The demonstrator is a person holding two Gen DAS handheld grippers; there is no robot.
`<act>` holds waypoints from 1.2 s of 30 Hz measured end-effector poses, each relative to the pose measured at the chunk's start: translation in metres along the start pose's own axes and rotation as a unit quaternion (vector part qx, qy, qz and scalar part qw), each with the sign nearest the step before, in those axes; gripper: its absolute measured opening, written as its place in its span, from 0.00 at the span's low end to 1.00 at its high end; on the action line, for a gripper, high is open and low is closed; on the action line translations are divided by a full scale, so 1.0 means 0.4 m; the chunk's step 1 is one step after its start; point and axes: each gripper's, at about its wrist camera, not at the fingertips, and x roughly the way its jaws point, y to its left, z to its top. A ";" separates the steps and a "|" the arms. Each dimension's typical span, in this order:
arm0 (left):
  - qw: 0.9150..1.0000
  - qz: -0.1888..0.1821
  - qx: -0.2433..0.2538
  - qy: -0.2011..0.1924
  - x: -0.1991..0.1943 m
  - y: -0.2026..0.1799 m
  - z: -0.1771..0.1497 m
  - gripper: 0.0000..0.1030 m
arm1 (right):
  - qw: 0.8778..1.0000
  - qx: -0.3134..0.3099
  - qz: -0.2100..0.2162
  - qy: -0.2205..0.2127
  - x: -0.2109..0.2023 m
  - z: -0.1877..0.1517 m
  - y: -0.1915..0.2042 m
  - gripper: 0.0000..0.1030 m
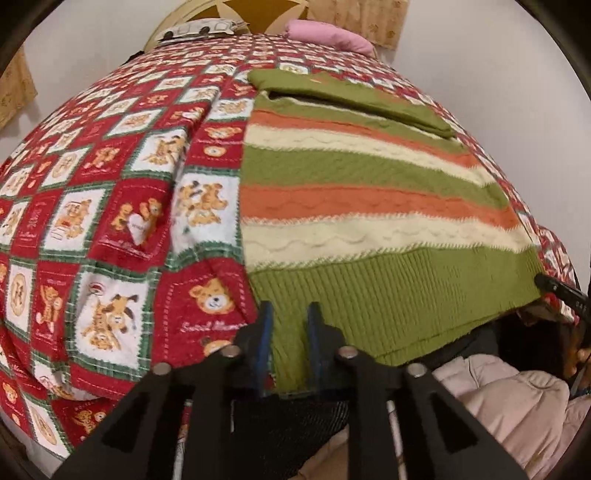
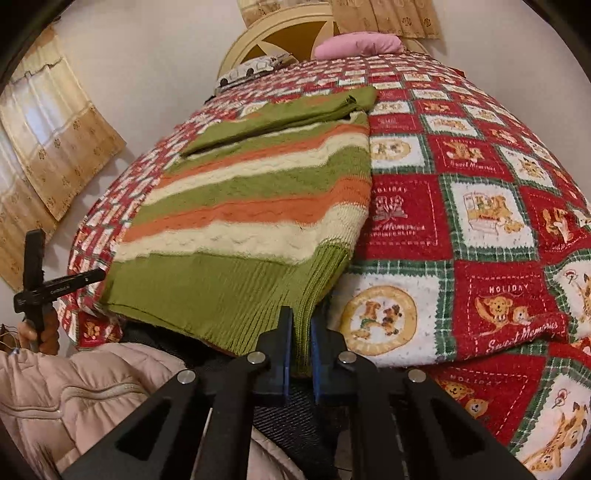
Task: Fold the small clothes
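Note:
A knitted sweater (image 1: 369,206) (image 2: 258,206) in green, orange and cream stripes lies flat on the bed. A green sleeve (image 1: 354,99) (image 2: 280,118) is folded across its far end. My left gripper (image 1: 290,319) is shut on the ribbed green hem at the sweater's near left corner, with fabric between the blue pads. My right gripper (image 2: 300,328) is shut on the hem at the near right corner. Both corners hang just over the bed's near edge.
A red quilt (image 1: 110,206) (image 2: 480,229) with teddy-bear squares covers the bed. A pink pillow (image 1: 328,35) (image 2: 358,44) and a patterned pillow (image 1: 199,29) lie by the headboard. A person's pale puffy jacket (image 1: 517,398) (image 2: 74,398) is close below. A curtain (image 2: 55,147) hangs at the left.

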 end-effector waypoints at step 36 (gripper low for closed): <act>0.992 -0.080 -0.098 0.005 -0.009 0.022 0.028 0.06 | 0.999 0.035 0.042 0.005 -0.011 0.008 -0.035 0.08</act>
